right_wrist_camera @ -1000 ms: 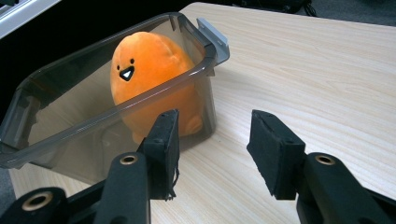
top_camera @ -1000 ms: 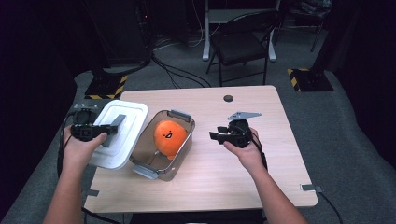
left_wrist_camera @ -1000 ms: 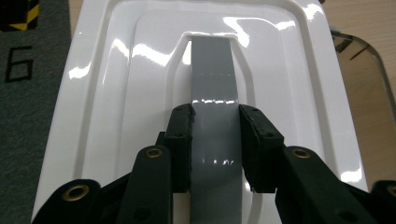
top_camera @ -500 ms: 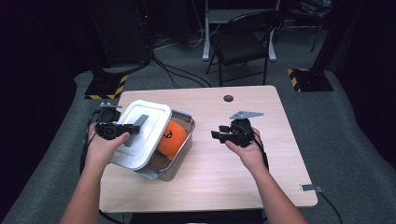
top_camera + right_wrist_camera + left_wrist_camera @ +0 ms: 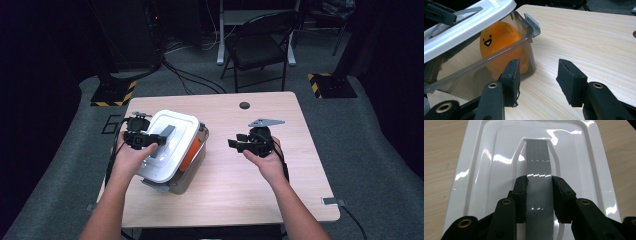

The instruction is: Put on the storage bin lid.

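On table (image 5: pixel 250 200): one lid (image 5: pixel 167 145); one box (image 5: pixel 200 150); one orange toy (image 5: pixel 499 42).

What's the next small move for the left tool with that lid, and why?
Probably slide the white lid a little further right and lower it level onto the grey container. The left tool grips the lid's grey handle strip, but the lid sits tilted above the rim, and the orange plush still shows under its raised edge.
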